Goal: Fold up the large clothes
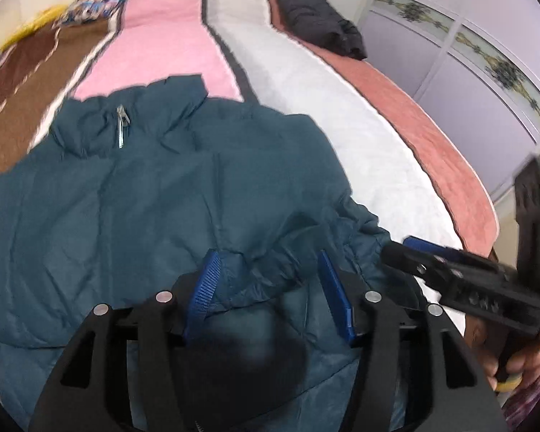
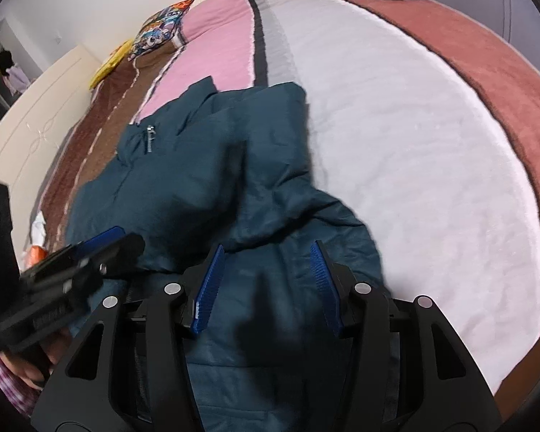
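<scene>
A dark teal puffer jacket (image 1: 133,194) lies front-up on the bed, zipper at the collar, with one sleeve folded across its lower part. It also shows in the right wrist view (image 2: 183,180). My left gripper (image 1: 270,280) is open just above the gathered sleeve cuff (image 1: 306,255), holding nothing. My right gripper (image 2: 266,277) is open over the jacket's lower right part, also empty. In the left wrist view the right gripper (image 1: 410,248) sits at the jacket's right edge. In the right wrist view the left gripper (image 2: 118,241) sits to the left.
The bed carries a striped blanket in brown, pink (image 1: 162,39), grey, white (image 2: 414,144) and rose. A folded black garment (image 1: 316,18) lies at the far right. A patterned pillow (image 2: 158,32) is at the head. A wardrobe (image 1: 468,54) stands on the right.
</scene>
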Action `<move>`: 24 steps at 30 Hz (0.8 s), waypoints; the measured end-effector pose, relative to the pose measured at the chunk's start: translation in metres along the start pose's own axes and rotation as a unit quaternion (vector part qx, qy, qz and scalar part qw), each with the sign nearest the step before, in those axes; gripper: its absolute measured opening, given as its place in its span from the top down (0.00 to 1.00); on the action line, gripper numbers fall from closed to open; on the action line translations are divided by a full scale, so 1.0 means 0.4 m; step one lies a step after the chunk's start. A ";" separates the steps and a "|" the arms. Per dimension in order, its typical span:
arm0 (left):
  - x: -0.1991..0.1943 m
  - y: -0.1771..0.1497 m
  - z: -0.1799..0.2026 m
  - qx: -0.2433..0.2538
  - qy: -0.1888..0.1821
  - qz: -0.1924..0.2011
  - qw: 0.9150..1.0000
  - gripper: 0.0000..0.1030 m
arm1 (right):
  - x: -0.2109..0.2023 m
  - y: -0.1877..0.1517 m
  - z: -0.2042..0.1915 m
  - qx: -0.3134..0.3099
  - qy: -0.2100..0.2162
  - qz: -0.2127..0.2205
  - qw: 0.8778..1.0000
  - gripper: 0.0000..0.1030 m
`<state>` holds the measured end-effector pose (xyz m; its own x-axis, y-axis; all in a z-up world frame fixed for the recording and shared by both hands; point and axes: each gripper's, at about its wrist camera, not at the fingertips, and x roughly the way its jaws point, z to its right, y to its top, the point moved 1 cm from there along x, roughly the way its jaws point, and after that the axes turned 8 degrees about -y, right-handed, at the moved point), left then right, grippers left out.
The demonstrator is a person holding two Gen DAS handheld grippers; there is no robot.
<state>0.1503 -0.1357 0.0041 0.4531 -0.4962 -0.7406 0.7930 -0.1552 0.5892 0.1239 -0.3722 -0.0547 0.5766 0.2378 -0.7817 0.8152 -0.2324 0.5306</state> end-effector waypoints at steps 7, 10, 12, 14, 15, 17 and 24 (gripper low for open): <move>-0.108 -0.029 -0.056 -0.009 0.019 0.037 0.999 0.46 | 0.007 -0.001 -0.035 0.002 0.017 -0.014 1.000 0.48; -0.205 -0.062 -0.147 -0.021 0.089 0.073 0.993 0.46 | 0.028 -0.001 -0.043 0.012 0.026 -0.027 0.999 0.47; -0.256 -0.083 -0.211 -0.038 0.132 0.089 0.987 0.46 | 0.050 0.000 -0.051 0.023 0.038 -0.038 0.998 0.47; -0.304 -0.110 -0.306 -0.060 0.195 0.098 0.974 0.46 | 0.072 0.004 -0.059 0.033 0.046 -0.050 0.997 0.47; -0.320 -0.119 -0.344 -0.072 0.219 0.100 0.968 0.46 | 0.086 0.005 -0.066 0.040 0.052 -0.057 0.996 0.47; -0.348 -0.133 -0.421 -0.099 0.251 0.103 0.957 0.46 | 0.100 0.008 -0.081 0.047 0.065 -0.062 0.995 0.47; -0.330 -0.153 -0.582 -0.173 0.261 0.081 0.946 0.46 | 0.115 0.030 -0.113 0.042 0.047 -0.065 0.996 0.92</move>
<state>0.1367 0.1380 -0.0096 0.6483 0.0149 -0.7613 0.7405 0.2204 0.6349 0.1628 -0.3215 -0.0696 0.4731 0.3572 -0.8054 0.8777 -0.2707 0.3955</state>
